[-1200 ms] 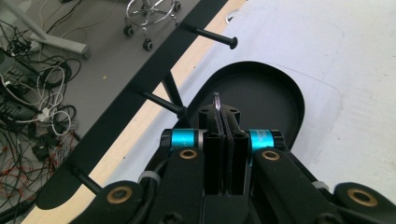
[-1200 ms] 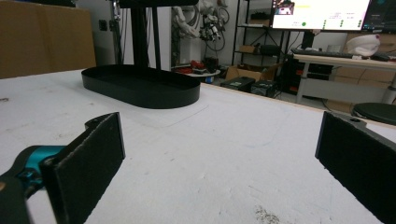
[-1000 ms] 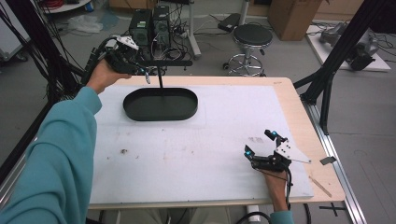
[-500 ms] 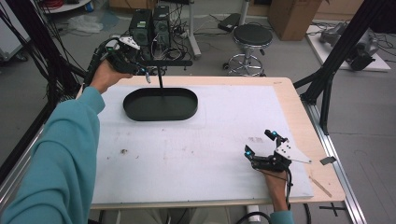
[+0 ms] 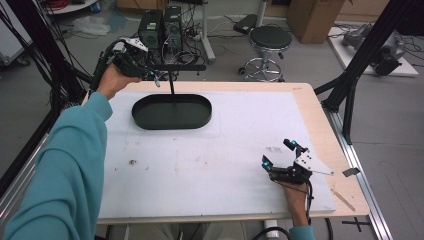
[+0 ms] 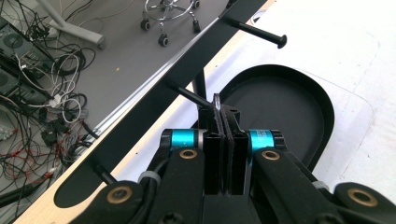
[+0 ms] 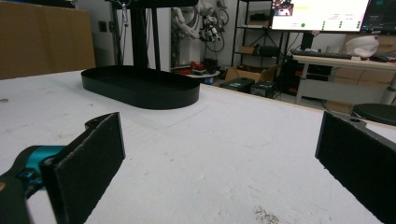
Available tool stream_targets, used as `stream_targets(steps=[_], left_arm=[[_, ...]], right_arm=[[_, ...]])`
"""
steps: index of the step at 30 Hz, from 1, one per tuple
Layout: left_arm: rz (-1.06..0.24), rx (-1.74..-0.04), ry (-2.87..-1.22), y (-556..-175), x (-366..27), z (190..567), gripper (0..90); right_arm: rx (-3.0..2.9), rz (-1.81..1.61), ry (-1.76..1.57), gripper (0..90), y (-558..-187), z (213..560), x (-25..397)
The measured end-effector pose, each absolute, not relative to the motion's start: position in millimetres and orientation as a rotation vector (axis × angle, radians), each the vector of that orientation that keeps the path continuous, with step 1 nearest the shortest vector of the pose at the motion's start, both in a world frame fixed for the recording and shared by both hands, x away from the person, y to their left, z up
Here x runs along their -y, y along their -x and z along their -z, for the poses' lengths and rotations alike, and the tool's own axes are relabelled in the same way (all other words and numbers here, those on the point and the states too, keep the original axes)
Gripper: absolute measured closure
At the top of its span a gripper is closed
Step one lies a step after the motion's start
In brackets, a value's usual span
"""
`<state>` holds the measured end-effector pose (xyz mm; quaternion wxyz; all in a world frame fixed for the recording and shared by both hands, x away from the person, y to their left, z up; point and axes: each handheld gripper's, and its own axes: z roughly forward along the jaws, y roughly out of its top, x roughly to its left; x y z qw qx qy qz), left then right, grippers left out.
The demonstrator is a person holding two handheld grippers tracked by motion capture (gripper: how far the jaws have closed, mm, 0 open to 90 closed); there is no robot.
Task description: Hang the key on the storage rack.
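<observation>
A black oval tray (image 5: 172,125) lies at the back left of the white mat. From its far side rises a thin post (image 5: 171,82) that carries a horizontal black bar (image 5: 180,66) with short pegs (image 6: 261,35). My left gripper (image 5: 152,74) is held up at the bar's left end, jaws pressed together. In the left gripper view its tips (image 6: 219,109) sit right by a peg, above the tray (image 6: 327,107). My right gripper (image 5: 277,152) rests low at the front right, open and holding nothing. The right gripper view looks between its jaws (image 7: 219,154) toward the tray (image 7: 140,91).
The white mat (image 5: 215,165) covers most of the wooden table (image 5: 320,120). A round stool (image 5: 270,37) and computer cases (image 5: 160,25) with tangled cables stand on the floor behind. A black frame leg (image 5: 350,85) leans past the right edge.
</observation>
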<state>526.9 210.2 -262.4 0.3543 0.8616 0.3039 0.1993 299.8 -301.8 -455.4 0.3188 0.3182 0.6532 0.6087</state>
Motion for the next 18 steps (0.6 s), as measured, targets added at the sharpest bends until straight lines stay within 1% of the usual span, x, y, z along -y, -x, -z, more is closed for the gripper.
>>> stream_targets(steps=[18], left_arm=[[-0.545, -0.809, -2.189, -533.8, -210.6, 265.9, 88.0]], right_arm=[[-1.717, -1.6, -0.837, 0.6, -299.5, 455.5, 301.8]])
